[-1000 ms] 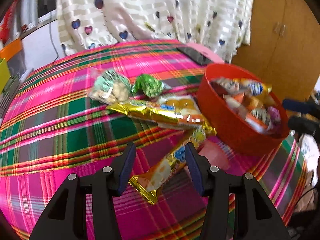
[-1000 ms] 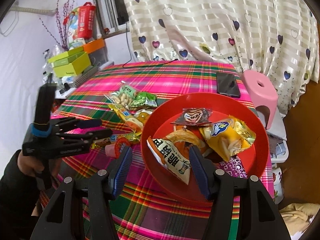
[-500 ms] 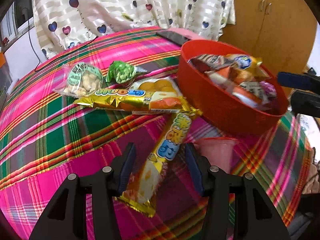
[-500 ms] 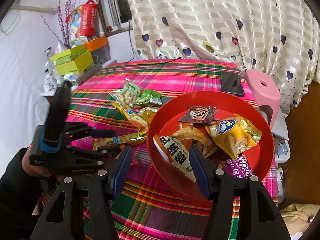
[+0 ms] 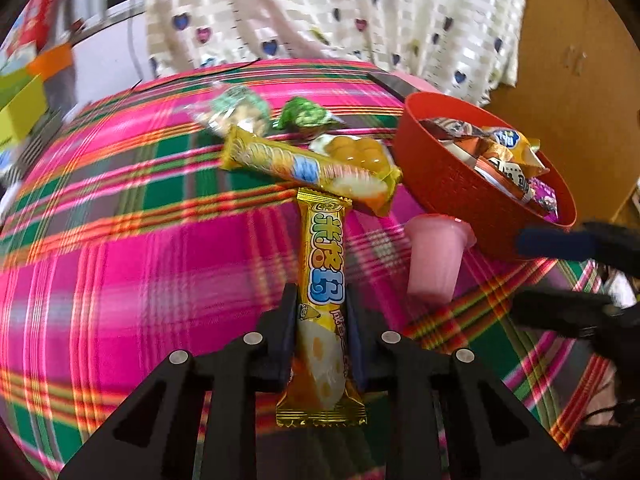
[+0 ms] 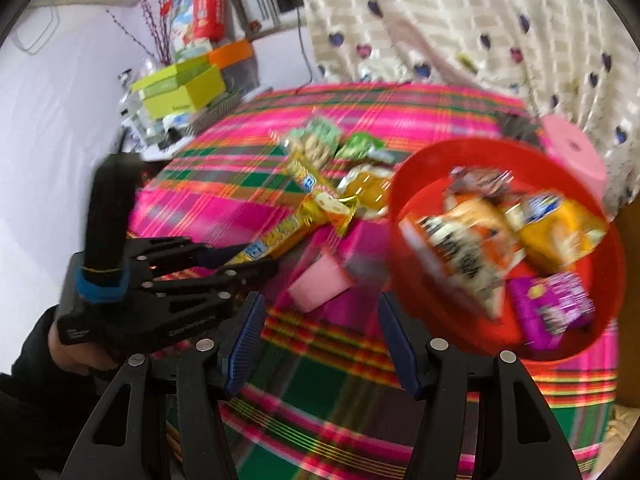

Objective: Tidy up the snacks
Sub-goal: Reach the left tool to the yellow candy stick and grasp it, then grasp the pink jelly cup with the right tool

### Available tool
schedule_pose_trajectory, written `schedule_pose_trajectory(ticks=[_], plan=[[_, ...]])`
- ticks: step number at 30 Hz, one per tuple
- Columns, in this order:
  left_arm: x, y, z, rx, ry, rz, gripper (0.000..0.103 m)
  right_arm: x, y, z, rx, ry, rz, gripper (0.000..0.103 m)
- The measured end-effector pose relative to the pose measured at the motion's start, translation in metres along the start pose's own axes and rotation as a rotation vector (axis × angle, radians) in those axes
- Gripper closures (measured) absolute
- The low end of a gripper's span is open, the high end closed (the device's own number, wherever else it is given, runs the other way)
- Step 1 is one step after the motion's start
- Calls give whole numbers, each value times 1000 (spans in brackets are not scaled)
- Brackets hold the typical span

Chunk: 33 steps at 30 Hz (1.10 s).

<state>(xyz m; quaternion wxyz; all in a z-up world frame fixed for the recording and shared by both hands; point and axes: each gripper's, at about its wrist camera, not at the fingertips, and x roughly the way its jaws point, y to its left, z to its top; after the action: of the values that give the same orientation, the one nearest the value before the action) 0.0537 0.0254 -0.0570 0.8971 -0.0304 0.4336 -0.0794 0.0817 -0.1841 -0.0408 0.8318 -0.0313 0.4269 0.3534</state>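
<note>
The left gripper has just closed on the yellow snack bar, ready for lifting. The right gripper hangs with jaws apart over the pink cup, beside the red bowl.

A long yellow snack bar with blue lettering lies lengthwise on the plaid table, its near part pinched between two black fingers. Its far end touches a second yellow bar lying crosswise. Beyond that sit a clear bag of nuts, a green packet and a pack of yellow jellies. A pink cup lies tipped over beside the red bowl, which holds several packets, orange, yellow and purple.
</note>
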Motion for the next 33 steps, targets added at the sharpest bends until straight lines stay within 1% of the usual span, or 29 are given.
schedule_pose_trajectory(ticks=[3,7,14,18,19,20,21,22,27,33], plan=[[-7,7,-5,-32,-11,11,79,21,-1,2,56,49,11,45],[-13,15,-10,-53,-22,17,79,39,3,9,92,81,5,45],[-11,23,-13,-76,-18,4,79,59,12,23,109,98,-57,45],[-12,26,-14,-84,-22,-9,79,66,23,29,66,89,-122,45],[-12,27,-14,-86,-23,-11,79,68,25,31,51,88,-141,51],[-12,28,-14,-88,-24,-13,79,71,26,31,42,93,-154,61],[-13,28,-15,-89,-25,-12,79,73,25,31,36,97,-161,67],[-13,29,-15,-90,-26,-12,79,74,26,31,28,100,-165,75],[-16,31,-17,-100,-32,-10,79,70,33,29,-18,77,-161,76],[-25,27,-16,-104,-55,-13,79,54,44,27,-72,26,-133,77]])
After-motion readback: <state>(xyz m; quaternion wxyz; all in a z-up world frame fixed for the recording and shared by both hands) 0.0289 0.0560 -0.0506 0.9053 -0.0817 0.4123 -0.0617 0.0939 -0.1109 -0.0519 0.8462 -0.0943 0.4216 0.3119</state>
